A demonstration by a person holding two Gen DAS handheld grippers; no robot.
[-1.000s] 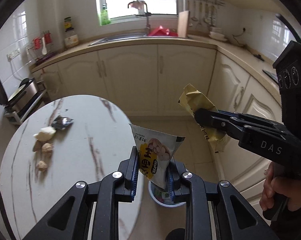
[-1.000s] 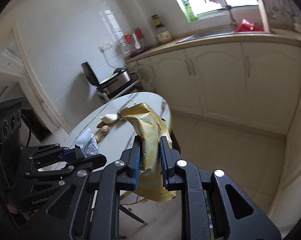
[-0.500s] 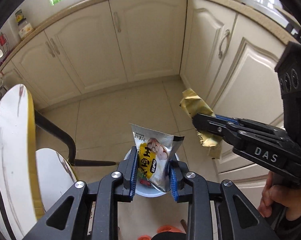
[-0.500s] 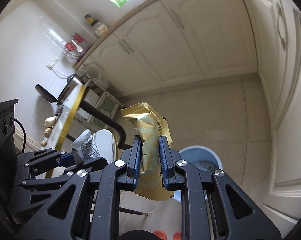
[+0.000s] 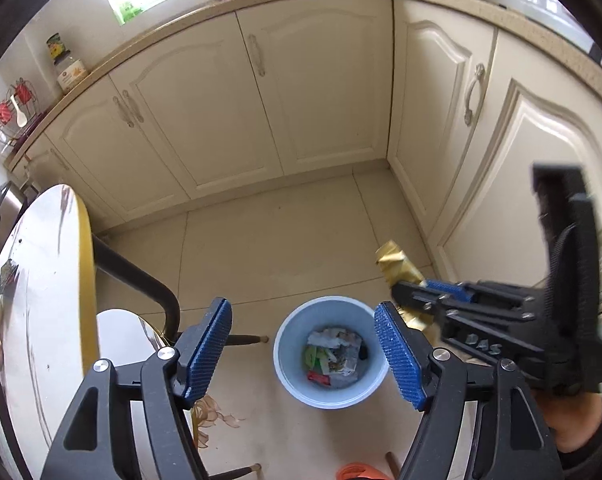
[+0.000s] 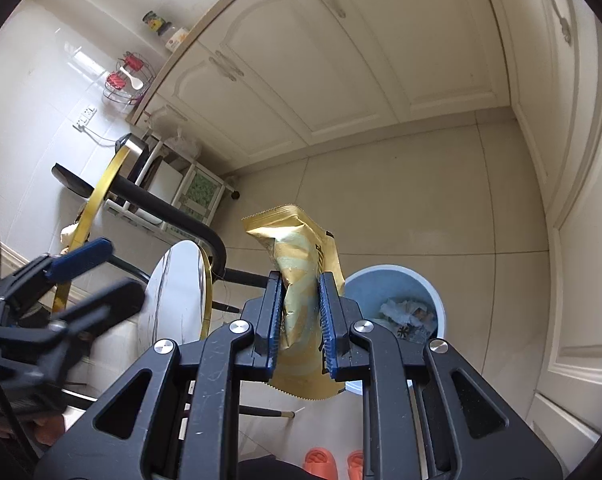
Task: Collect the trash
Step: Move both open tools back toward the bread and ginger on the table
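A pale blue bin point(image 5: 289, 364) stands on the floor right below my left gripper point(image 5: 301, 306). Its jaws are opening and nothing is between the blue pads point(image 5: 399, 354). Crumpled wrappers point(image 5: 335, 354) lie inside the bin. My right gripper point(image 6: 301, 284) is shut on a gold snack wrapper point(image 6: 297, 248), held upright just left of and above the bin point(image 6: 393, 270). In the left wrist view, that gripper point(image 5: 405, 294) comes in from the right with the gold wrapper point(image 5: 395, 262) beside the bin's rim. The left gripper point(image 6: 121, 270) shows blurred and open at the left of the right wrist view.
A round marble table point(image 5: 41, 280) with a yellow rim is at the left, with food scraps at its far edge. A black-framed stool point(image 5: 121, 328) stands beside the bin. Peels point(image 5: 213, 416) lie on the floor. Cream cabinets point(image 5: 321, 92) wall in the corner. Orange slippers point(image 6: 321, 460) are underfoot.
The left gripper came down from the table to above the bin, then opened, and the white snack packet left its jaws. The right gripper sank beside the bin, still gripping the gold wrapper.
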